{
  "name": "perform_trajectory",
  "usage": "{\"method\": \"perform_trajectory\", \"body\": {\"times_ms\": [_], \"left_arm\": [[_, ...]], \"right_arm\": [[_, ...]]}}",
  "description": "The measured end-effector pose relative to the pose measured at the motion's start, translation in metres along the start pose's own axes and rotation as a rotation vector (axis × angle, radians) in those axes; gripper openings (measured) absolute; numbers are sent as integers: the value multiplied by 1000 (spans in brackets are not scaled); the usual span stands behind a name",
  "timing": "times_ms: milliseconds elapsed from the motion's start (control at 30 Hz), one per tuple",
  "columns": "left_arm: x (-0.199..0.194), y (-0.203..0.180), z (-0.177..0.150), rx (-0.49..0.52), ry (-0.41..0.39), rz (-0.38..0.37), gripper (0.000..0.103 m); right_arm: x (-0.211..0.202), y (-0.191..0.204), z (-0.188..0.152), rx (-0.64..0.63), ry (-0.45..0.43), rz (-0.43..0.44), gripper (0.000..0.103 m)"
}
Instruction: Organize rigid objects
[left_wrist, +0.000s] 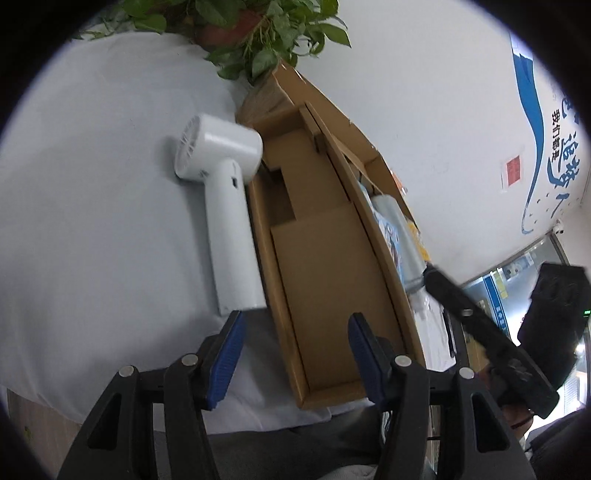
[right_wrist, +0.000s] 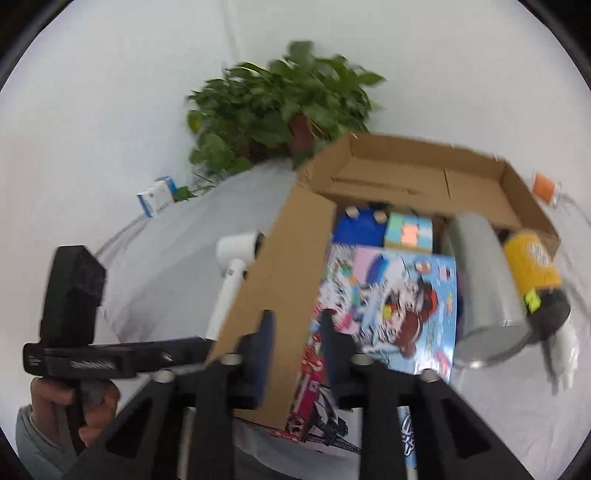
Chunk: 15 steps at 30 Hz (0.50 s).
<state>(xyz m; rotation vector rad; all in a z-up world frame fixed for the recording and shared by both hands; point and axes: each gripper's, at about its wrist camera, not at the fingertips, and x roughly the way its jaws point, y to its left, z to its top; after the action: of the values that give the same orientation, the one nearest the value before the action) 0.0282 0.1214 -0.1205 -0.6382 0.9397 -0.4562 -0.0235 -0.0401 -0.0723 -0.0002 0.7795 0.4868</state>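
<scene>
Currently the left gripper (left_wrist: 293, 354) stands wide open with nothing between its blue-padded fingers (left_wrist: 227, 354), poised over the near end of the brown cardboard box (left_wrist: 317, 258). A white handheld fan with a round head (left_wrist: 225, 206) lies on the pale grey tablecloth (left_wrist: 92, 221), touching the box's outer wall. The right gripper (right_wrist: 295, 350) is likewise open and empty — its fingers straddle the box's near flap. Inside the box lie a colourful illustrated toy carton (right_wrist: 391, 295), a grey metal cylinder (right_wrist: 484, 280) and a yellow can (right_wrist: 532, 266), side by side. A potted green plant (right_wrist: 280, 114) stands behind.
</scene>
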Motion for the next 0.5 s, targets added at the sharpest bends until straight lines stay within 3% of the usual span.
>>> {"method": "perform_trajectory", "body": {"times_ms": [33, 67, 133, 233, 300, 433, 467, 500], "left_arm": [[4, -4, -2, 14, 12, 5, 56], [6, -7, -3, 31, 18, 13, 56], [10, -13, -6, 62, 30, 36, 58], [12, -4, -8, 20, 30, 31, 56], [13, 4, -10, -12, 34, 60, 56], [11, 12, -16, -20, 24, 43, 55], [12, 12, -18, -20, 24, 37, 51], [14, 13, -19, -32, 28, 5, 40]], "right_arm": [[-3, 5, 1, -24, -3, 13, 55], [-3, 10, 2, -44, 1, 32, 55], [2, 17, 3, -65, 17, 33, 55], [26, 26, 4, -90, 82, -21, 55], [36, 28, 4, -87, 115, -10, 55], [42, 28, 0, -73, 127, 7, 52], [41, 24, 0, -58, 127, 15, 50], [39, 23, -2, -48, 126, 18, 45]]}}
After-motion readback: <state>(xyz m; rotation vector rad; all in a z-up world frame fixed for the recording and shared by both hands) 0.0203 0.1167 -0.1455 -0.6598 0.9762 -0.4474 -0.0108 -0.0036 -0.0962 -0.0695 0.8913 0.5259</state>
